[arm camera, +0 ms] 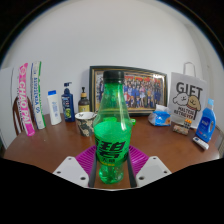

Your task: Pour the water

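Observation:
A green plastic bottle [111, 125] with a black cap and white lettering stands upright between my fingers, filling the middle of the gripper view. My gripper [111, 152] is shut on the bottle's lower body, a purple pad [83, 157] pressing on each side. The bottle's base is close to the brown table [50, 145]; whether it touches the table is hidden. A small white patterned mug [86, 121] stands on the table beyond the fingers, just left of the bottle.
At the back against the wall stand a framed group photo [145, 88], a gift box [186, 100] and a blue bottle [205, 122] at right. Books [26, 98] and small bottles [67, 101] stand at left. A light blue object [160, 117] lies right of the green bottle.

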The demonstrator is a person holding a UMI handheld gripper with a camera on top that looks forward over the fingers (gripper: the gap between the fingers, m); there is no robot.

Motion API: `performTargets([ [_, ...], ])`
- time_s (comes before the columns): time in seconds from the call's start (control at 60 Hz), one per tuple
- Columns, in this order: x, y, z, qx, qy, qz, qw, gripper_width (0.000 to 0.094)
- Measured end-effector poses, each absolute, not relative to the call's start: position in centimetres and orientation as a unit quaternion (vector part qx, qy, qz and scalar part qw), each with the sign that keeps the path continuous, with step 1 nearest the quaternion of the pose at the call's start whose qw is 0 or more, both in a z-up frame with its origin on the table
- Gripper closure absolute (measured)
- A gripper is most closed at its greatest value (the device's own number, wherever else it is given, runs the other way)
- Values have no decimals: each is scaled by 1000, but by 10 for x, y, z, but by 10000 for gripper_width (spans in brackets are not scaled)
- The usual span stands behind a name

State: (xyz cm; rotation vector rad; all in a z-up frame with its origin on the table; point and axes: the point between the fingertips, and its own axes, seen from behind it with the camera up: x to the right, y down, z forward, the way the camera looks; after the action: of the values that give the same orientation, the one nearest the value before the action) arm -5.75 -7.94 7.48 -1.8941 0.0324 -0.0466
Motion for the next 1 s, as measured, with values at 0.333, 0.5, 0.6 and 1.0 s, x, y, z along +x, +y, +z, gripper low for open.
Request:
performTargets([
  [0.333,-41,-69,109,-814,3,-67,578,593],
  [0.5,-13,-21,163,-796,-80,-169,575,596],
  [0.6,4,21,192,-770,-153,-261,561,596],
  [1.0,7,137,212,-532,-473,-578,399,599],
])
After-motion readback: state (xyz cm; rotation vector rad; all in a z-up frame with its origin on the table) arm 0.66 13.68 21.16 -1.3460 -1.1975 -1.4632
